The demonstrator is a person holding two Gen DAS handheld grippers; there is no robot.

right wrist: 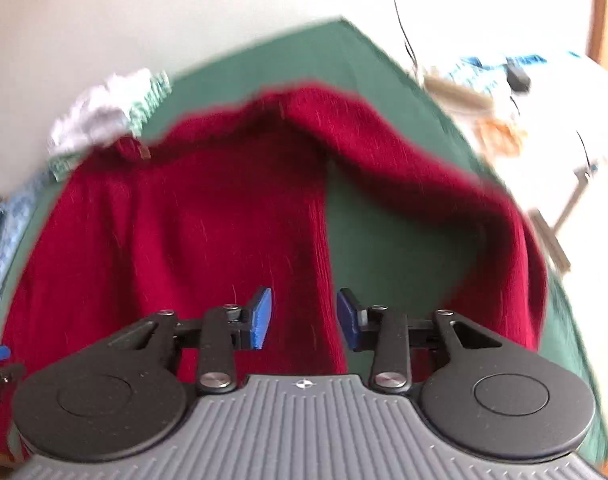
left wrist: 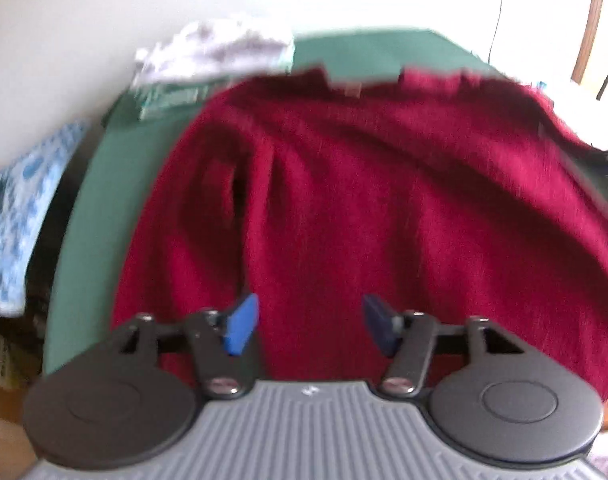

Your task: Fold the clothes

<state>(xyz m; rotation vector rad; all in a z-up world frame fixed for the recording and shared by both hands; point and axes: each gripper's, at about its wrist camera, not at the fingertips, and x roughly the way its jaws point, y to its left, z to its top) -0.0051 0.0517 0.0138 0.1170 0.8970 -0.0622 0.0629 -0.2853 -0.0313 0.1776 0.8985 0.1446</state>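
While I watch both wrist views, this is how things stand:
Garment: dark red knitted sweater lies spread on the green-covered desk — one sleeve arcs out to the right.
Left hand-held gripper: jaws spread, nothing between them, over the sweater.
Right hand-held gripper: jaws apart, holding nothing — above the sweater's edge.
Far corner: white crumpled cloth.

White wall, green table, bright daylight

Both wrist views look steeply down, close over the same red sweater.
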